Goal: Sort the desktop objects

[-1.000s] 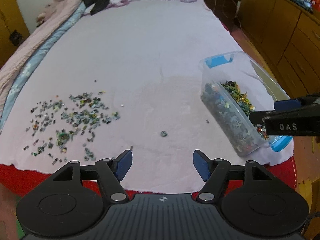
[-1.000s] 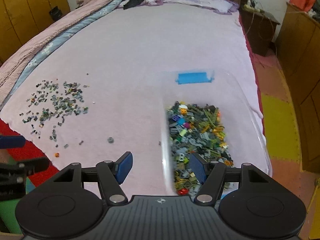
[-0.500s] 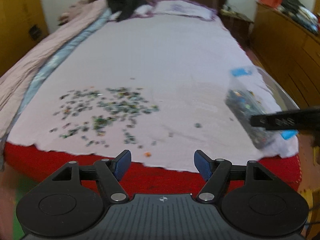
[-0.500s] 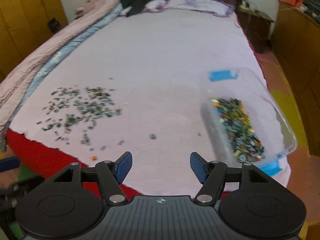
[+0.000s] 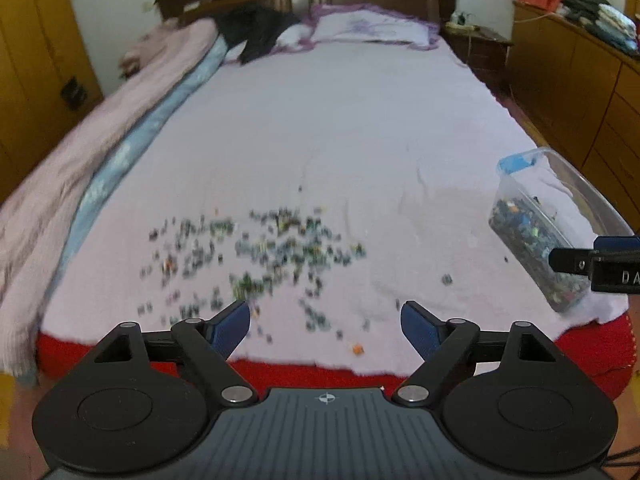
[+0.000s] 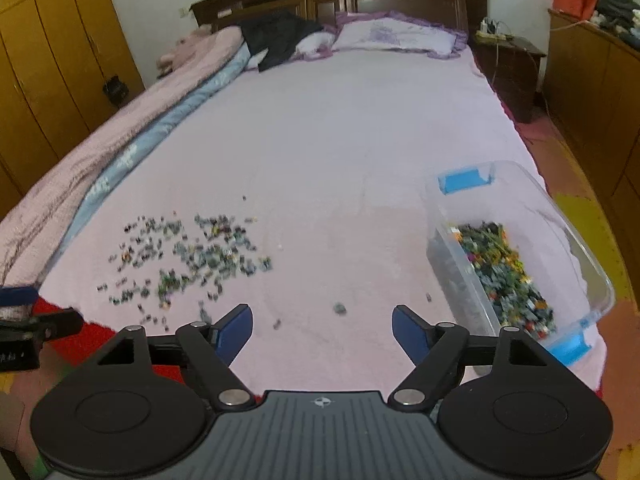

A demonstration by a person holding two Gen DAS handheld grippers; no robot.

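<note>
Many small coloured building pieces [image 5: 260, 256] lie scattered on the pink bedsheet near the foot of the bed; they also show in the right wrist view [image 6: 188, 260]. A clear plastic bin [image 6: 520, 248] with blue clips holds a heap of pieces at the bed's right edge, and shows in the left wrist view [image 5: 536, 236]. My left gripper [image 5: 325, 322] is open and empty over the bed's near edge. My right gripper [image 6: 322, 326] is open and empty, left of the bin.
A single grey piece [image 6: 340, 309] and an orange piece [image 5: 357, 349] lie apart near the bed edge. A pink and blue quilt [image 6: 120, 148] runs along the left side. Pillows [image 6: 396, 34] and a headboard are at the far end. Wooden cabinets [image 6: 592, 92] stand right.
Both grippers have pulled back and up from the bed, so more of the bed is in view. The right gripper has moved away from the bin. Both stay open.
</note>
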